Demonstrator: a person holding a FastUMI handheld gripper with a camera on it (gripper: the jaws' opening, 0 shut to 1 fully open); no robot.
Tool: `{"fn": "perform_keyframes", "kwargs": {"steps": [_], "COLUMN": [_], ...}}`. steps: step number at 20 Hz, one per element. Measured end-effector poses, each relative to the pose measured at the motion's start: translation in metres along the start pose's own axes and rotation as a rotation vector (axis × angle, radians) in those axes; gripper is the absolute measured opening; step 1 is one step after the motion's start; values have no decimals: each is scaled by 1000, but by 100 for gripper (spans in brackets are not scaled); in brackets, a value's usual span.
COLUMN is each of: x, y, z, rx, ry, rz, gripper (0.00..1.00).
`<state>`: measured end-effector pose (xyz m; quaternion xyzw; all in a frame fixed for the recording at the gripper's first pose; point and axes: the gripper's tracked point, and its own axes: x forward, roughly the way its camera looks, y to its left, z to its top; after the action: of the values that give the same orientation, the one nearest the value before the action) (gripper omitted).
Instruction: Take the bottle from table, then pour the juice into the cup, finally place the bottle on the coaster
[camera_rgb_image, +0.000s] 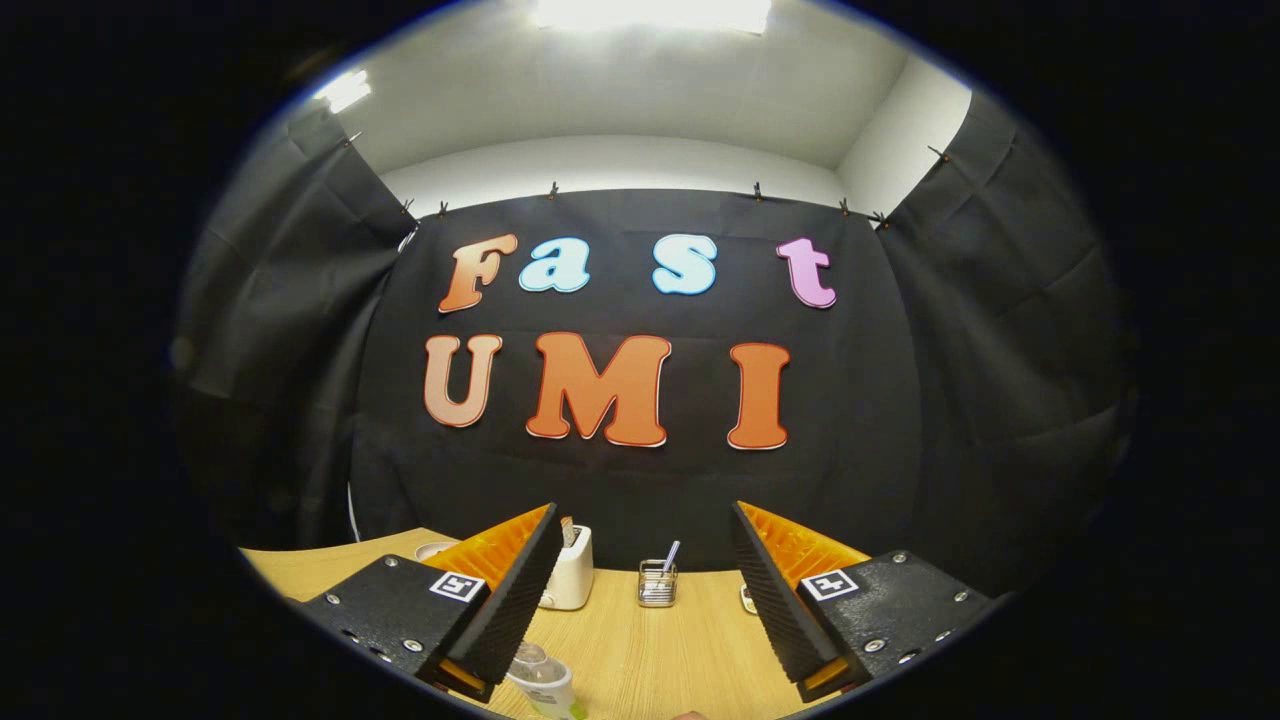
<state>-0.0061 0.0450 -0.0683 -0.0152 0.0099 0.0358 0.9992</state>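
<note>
1. The gripper (640, 590) is hovering above the wooden table (650, 650) with its two fingers spread wide apart; nothing is sitting between them and they are gripping nothing.
2. The bottle (543, 682) is standing on the table low down, just beside the inner face of the left finger (515, 600). Its clear rounded top is showing, with a patch of green label beneath it. Whether the bottle is touching that finger cannot be told.
3. The right finger (775, 600) is standing well apart from the bottle, with bare tabletop showing between the two.
4. A white toaster (570, 570) is sitting on the table beyond the fingers, near the far edge, partly hidden behind the left finger's tip.
5. A small wire-mesh holder (657, 583) is standing to the right of the toaster, roughly midway between the finger tips, with a thin stick-like item leaning out of it.
6. A pale round object (432, 549) is showing beyond the left finger, and another small object (747, 598) is peeking out at the right finger's inner edge; both are too hidden to identify.
7. Black cloth is hanging as the booth wall (620, 480) behind the table.
</note>
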Motion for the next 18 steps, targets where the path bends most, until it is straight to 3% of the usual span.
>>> {"fn": "perform_keyframes", "kwargs": {"steps": [18], "x": [-32], "y": [70], "z": [-143], "rx": [79], "ry": [193], "rz": [238], "gripper": [99]}}
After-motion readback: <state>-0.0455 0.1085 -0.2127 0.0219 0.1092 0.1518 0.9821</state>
